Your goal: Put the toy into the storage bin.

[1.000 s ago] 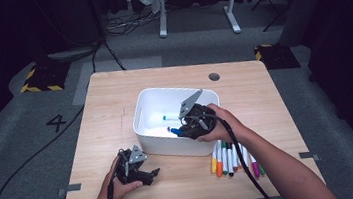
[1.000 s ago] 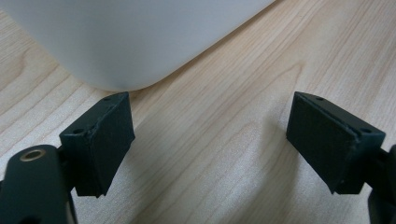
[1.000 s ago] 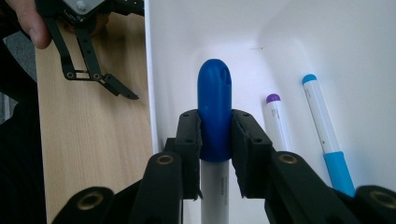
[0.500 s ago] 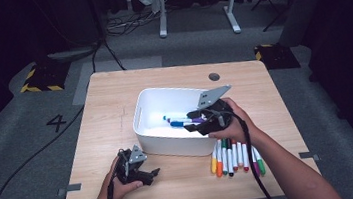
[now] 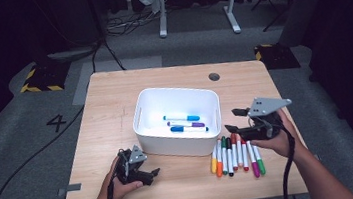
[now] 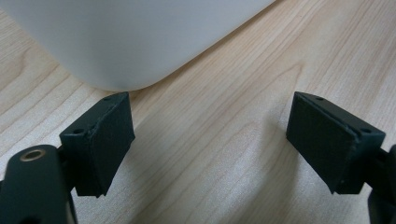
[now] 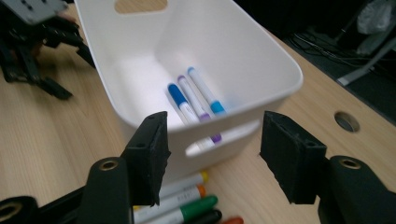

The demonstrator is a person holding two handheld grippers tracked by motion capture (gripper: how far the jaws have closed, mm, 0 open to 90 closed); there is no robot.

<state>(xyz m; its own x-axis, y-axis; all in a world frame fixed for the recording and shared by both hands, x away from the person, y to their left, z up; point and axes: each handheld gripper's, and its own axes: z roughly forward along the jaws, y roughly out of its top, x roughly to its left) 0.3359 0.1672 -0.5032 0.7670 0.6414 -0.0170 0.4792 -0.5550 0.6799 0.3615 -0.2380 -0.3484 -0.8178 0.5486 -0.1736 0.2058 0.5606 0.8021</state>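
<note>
A white bin stands mid-table with three markers lying in it, capped light blue, purple and blue. Right of its front corner, a row of several coloured markers lies on the wood. My right gripper hovers just above that row and points toward the bin; its jaws have just been opening and nothing is between them. In the right gripper view the bin and its markers lie ahead of the right gripper. My left gripper rests open by the bin's front left corner, with bare wood between the jaws of the left gripper.
The wooden table has a cable hole at the back right. Its front edge runs close under both hands. Cables trail from each gripper. Desk legs and cables stand on the grey floor beyond the table.
The right gripper has pulled out of the bin and moved right, over the row of markers, with its jaws now apart. The left gripper has stayed put.
</note>
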